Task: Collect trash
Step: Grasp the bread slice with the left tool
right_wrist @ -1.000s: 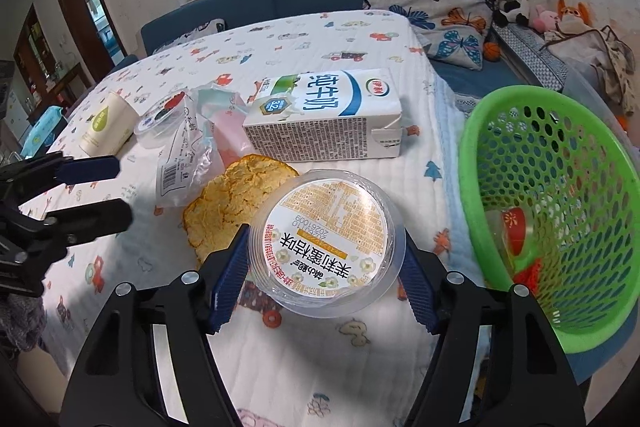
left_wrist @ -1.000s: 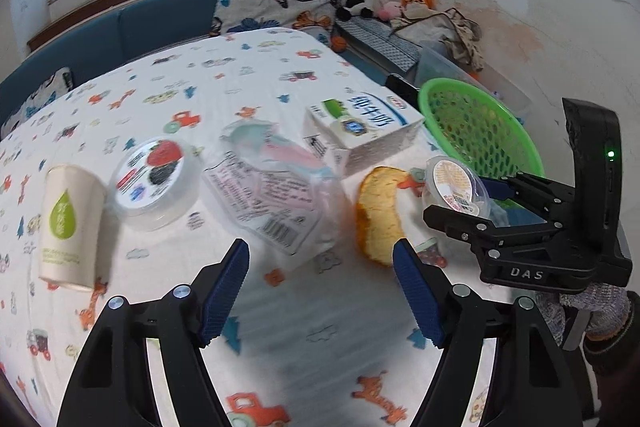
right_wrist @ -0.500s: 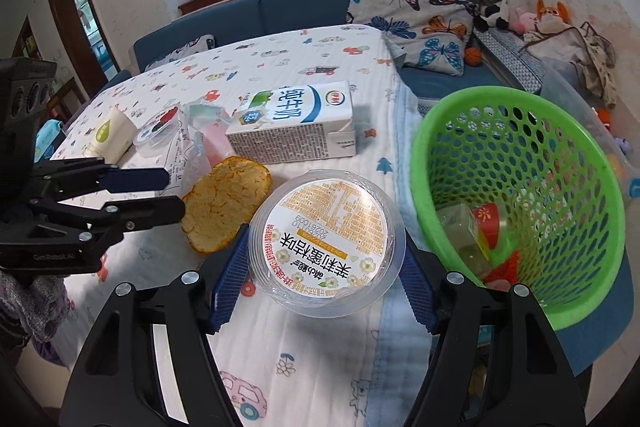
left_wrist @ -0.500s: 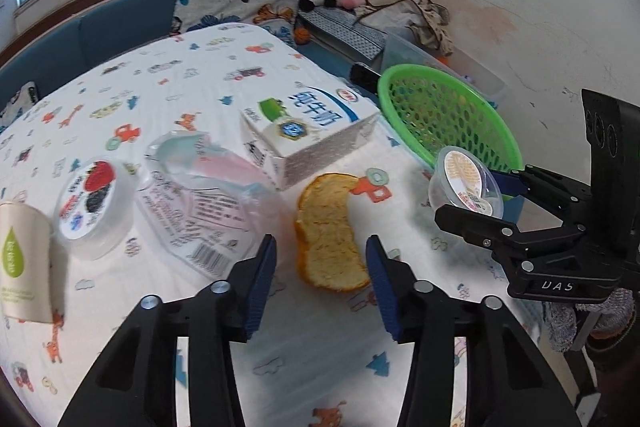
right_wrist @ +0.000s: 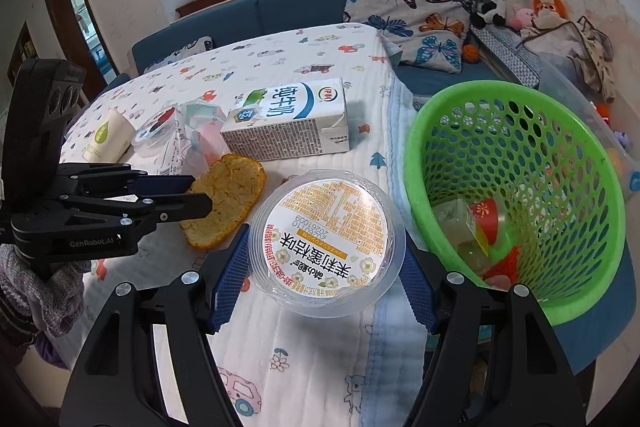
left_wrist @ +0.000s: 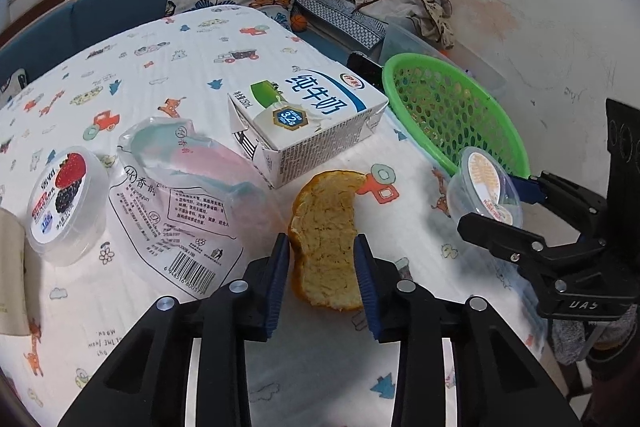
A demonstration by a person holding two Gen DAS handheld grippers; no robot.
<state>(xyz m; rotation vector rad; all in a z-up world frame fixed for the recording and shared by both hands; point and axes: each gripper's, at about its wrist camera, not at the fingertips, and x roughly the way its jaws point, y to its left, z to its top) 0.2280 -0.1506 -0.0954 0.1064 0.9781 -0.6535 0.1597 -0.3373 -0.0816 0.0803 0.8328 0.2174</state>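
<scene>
The piece of orange peel (left_wrist: 326, 239) lay flat on the cartoon-print cloth of the desk (left_wrist: 192, 67), dead ahead of the left gripper (left_wrist: 322, 259) at twelve o'clock, its long axis running roughly from six to twelve in that wrist's view, so nearly in line with the fingers. The jaws had just been closing around it: the two blue pads stood narrow, one on each long edge of the peel, the near half of the peel between them. The pads looked to be touching or all but touching the rind, though whether they already pressed on it could not be told for sure. The peel rested on the cloth, not lifted.

The left hand was plainly the nearer one to the peel. In the right wrist view, the left gripper (right_wrist: 200, 193) reached in from nine o'clock with its tips over the peel (right_wrist: 230, 199).

The right gripper (right_wrist: 324, 259) was fairly wide and clamped on a clear round pudding cup (right_wrist: 326, 243) with an orange printed lid, a pad on each side of its wall, carried clear of the cloth. The green basket (right_wrist: 416, 163) sat at about two o'clock from that cup, just beside the desk's edge, with a few bits of trash already in its bottom. My judgement is that the cup needed a short carry to the right and over the rim.
</scene>
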